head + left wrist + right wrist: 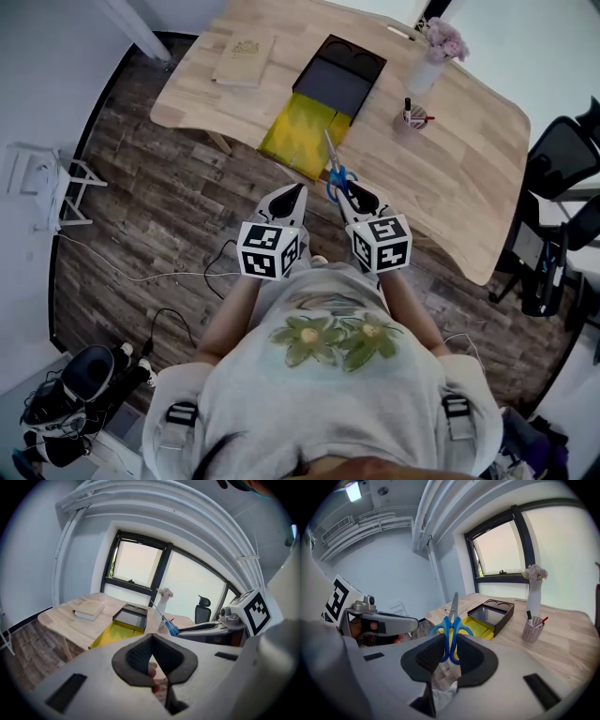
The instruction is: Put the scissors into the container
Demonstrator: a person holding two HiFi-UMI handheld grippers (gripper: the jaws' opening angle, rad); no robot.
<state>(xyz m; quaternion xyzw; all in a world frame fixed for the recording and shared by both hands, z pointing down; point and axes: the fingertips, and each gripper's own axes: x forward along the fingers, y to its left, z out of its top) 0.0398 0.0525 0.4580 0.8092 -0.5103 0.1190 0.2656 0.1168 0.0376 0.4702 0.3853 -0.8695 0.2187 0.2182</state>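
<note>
Blue-handled scissors [336, 169] stand with blades pointing away from me, over the near edge of the wooden table [469, 187]. My right gripper [354, 199] is shut on their handles [451, 630]; the blades rise above the pads in the right gripper view. A mesh pen cup [411, 118] [530, 631] holding pens stands on the table beyond them. A black box with a yellow tray [323, 98] [492, 616] lies to its left. My left gripper [287, 199] [151, 641] hangs beside the right one over the floor, shut, with nothing in it.
A closed book [244, 58] lies at the table's far left. A white vase with pink flowers [433, 54] stands behind the pen cup. An office chair [562, 159] is at the right, a white rack [56, 187] and cables [141, 277] on the floor at the left.
</note>
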